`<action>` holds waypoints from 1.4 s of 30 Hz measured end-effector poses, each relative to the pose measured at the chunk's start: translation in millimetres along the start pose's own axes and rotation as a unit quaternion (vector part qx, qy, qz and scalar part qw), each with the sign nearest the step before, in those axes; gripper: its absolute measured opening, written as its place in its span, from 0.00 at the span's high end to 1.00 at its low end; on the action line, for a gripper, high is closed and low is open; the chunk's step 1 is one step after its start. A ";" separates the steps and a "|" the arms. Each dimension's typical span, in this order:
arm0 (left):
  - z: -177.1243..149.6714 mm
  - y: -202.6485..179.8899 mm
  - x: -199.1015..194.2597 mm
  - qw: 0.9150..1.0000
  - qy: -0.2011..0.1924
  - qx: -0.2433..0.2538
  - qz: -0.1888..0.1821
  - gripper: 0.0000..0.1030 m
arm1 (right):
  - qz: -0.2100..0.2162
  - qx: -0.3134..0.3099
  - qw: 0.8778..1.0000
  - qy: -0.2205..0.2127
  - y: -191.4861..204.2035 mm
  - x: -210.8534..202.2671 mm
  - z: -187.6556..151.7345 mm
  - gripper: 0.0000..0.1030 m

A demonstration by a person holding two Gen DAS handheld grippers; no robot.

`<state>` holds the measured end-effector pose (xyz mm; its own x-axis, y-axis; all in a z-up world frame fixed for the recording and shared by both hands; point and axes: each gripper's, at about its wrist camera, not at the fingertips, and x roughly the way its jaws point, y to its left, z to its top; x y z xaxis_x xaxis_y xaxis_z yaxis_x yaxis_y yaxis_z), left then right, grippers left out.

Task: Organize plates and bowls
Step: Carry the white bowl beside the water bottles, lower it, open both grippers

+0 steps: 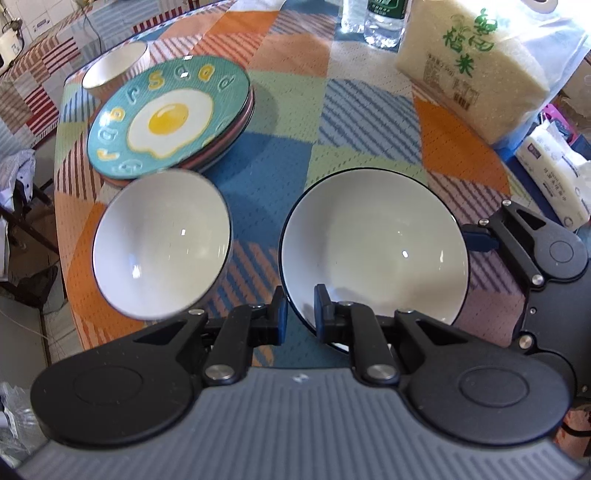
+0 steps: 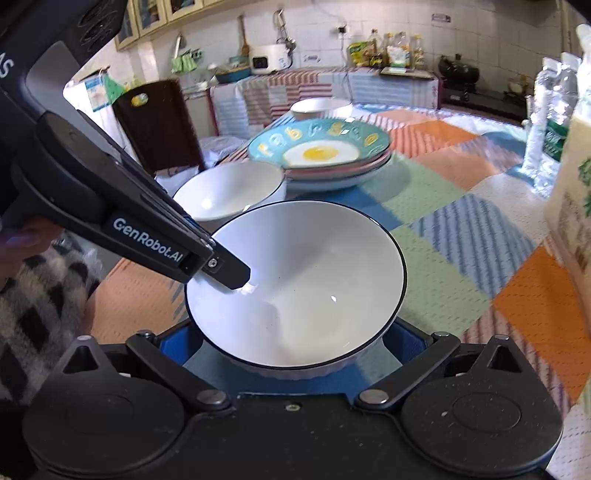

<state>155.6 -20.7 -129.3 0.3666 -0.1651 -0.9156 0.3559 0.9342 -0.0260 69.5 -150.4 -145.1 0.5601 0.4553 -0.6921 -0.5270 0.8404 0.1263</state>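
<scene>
A white bowl with a dark rim (image 1: 376,243) (image 2: 303,280) is between both grippers. My left gripper (image 1: 300,314) has its jaws on either side of the bowl's near rim, one pad inside and one outside, and it shows in the right wrist view (image 2: 225,271) reaching into the bowl. My right gripper (image 2: 291,343) is open wide with the bowl between its blue pads (image 2: 400,338); it shows in the left wrist view (image 1: 480,238) at the bowl's right side. A second white bowl (image 1: 162,243) (image 2: 229,190) sits to the left. A stack of plates topped by a teal fried-egg plate (image 1: 170,114) (image 2: 319,149) lies behind. A third bowl (image 1: 114,64) (image 2: 319,105) is farther back.
A patchwork tablecloth (image 1: 280,155) covers the table. A bag of rice (image 1: 476,59) (image 2: 572,206), water bottles (image 1: 384,18) (image 2: 546,129) and a tissue pack (image 1: 557,177) stand at the right. A dark chair (image 2: 155,125) and a kitchen counter (image 2: 332,77) are beyond the table.
</scene>
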 end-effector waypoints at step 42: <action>190.9 23.7 121.1 0.996 -0.015 -0.085 -0.018 0.86 | -0.083 0.020 0.996 -0.033 -145.5 89.0 99.8 0.00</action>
<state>372.5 -78.9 -164.2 0.3834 -0.2065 -0.9002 0.2188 0.9673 -0.1286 259.8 -202.9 -154.1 0.6792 0.3272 -0.6570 -0.3995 0.9157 0.0431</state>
